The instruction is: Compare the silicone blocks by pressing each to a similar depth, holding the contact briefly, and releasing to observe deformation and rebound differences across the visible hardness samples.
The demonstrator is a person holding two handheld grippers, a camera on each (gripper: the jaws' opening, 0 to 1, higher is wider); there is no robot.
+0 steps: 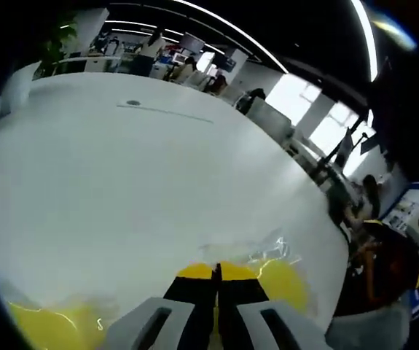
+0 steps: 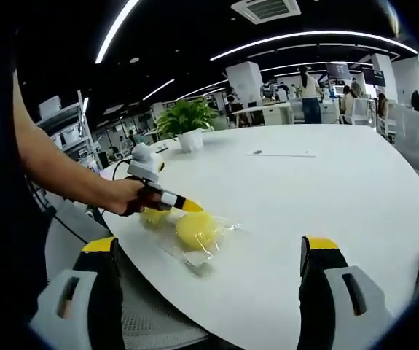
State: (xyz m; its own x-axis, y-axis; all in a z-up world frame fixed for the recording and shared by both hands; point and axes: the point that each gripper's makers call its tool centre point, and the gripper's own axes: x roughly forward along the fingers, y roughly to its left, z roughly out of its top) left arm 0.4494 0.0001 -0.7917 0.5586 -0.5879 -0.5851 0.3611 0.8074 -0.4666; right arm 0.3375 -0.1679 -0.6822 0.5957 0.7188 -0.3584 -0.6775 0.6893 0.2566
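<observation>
A round yellow silicone block (image 2: 196, 230) lies in a clear plastic wrap near the white table's (image 2: 318, 189) left edge. A second yellow block (image 2: 153, 216) sits just behind it. A hand holds my left gripper (image 2: 192, 207), shut, with its yellow tip at the top edge of the nearer block; I cannot tell whether it touches. In the left gripper view the shut jaws of the left gripper (image 1: 216, 272) point between a yellow block (image 1: 288, 283) on the right and another yellow block (image 1: 49, 326) at lower left. My right gripper (image 2: 209, 245) hovers wide open, short of the table.
A potted plant (image 2: 187, 120) stands at the table's far left. A small grey disc (image 2: 256, 152) and a thin line lie on the far side of the table. A mesh chair seat (image 2: 151, 324) sits below the near edge. People and desks fill the background.
</observation>
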